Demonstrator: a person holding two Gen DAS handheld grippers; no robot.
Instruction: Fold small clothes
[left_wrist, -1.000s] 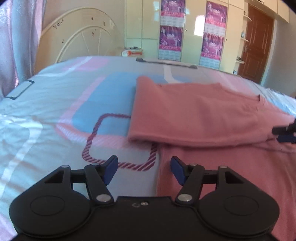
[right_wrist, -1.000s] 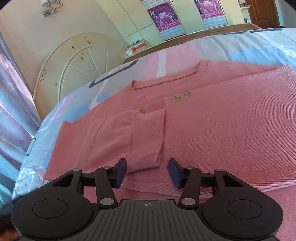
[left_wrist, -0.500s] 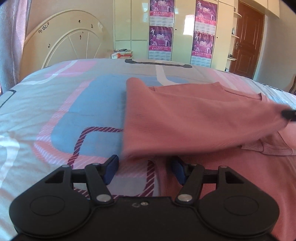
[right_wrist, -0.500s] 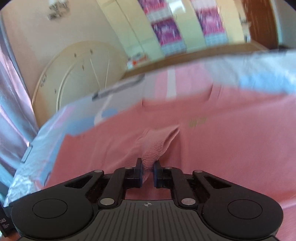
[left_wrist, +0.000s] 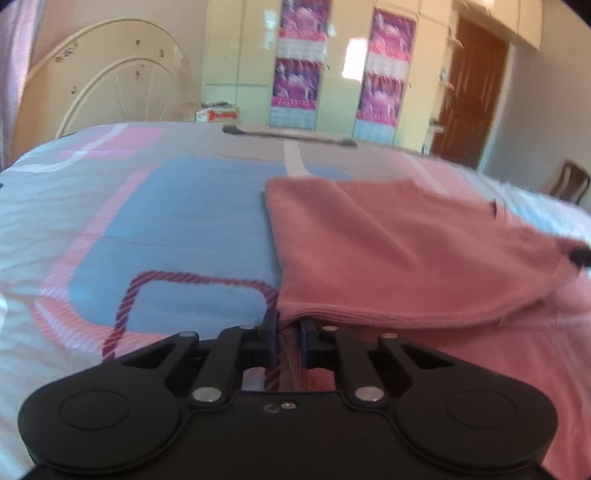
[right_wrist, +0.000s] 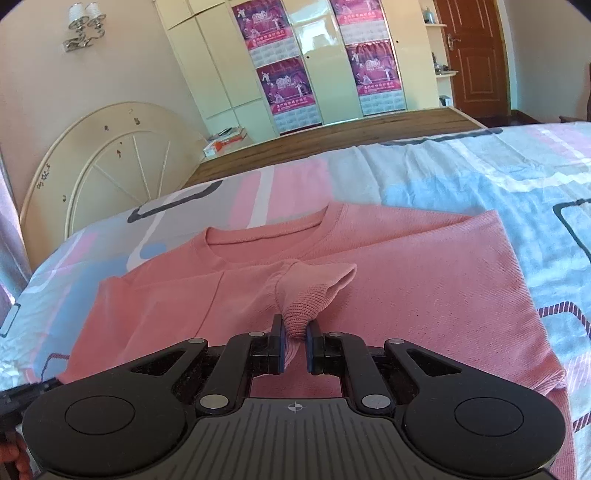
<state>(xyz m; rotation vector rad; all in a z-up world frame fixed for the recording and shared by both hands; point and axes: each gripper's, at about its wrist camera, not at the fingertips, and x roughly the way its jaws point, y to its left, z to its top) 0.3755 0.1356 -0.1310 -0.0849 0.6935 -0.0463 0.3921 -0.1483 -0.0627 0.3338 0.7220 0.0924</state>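
A pink knit sweater (right_wrist: 424, 295) lies front-up on the patterned bedsheet (right_wrist: 480, 184), neck away from me. My right gripper (right_wrist: 294, 341) is shut on the ribbed cuff (right_wrist: 306, 306) of its folded-in sleeve and holds it lifted over the chest. In the left wrist view the sweater's folded part (left_wrist: 388, 258) is raised off the layer below. My left gripper (left_wrist: 287, 338) is shut on that fold's near corner at the sweater's edge. The tip of the right gripper (left_wrist: 580, 255) shows at the far right of that view.
The bedsheet (left_wrist: 166, 229) spreads wide to the left of the sweater. A cream headboard (right_wrist: 110, 166) stands at the left. A wooden bed edge (right_wrist: 332, 136), wardrobes with posters (right_wrist: 284, 81) and a brown door (right_wrist: 472, 55) stand beyond.
Both grippers were open a second ago. The right one shut on the cuff and lifted it. The left one moved forward and shut on the fold's corner, and the fold has risen.
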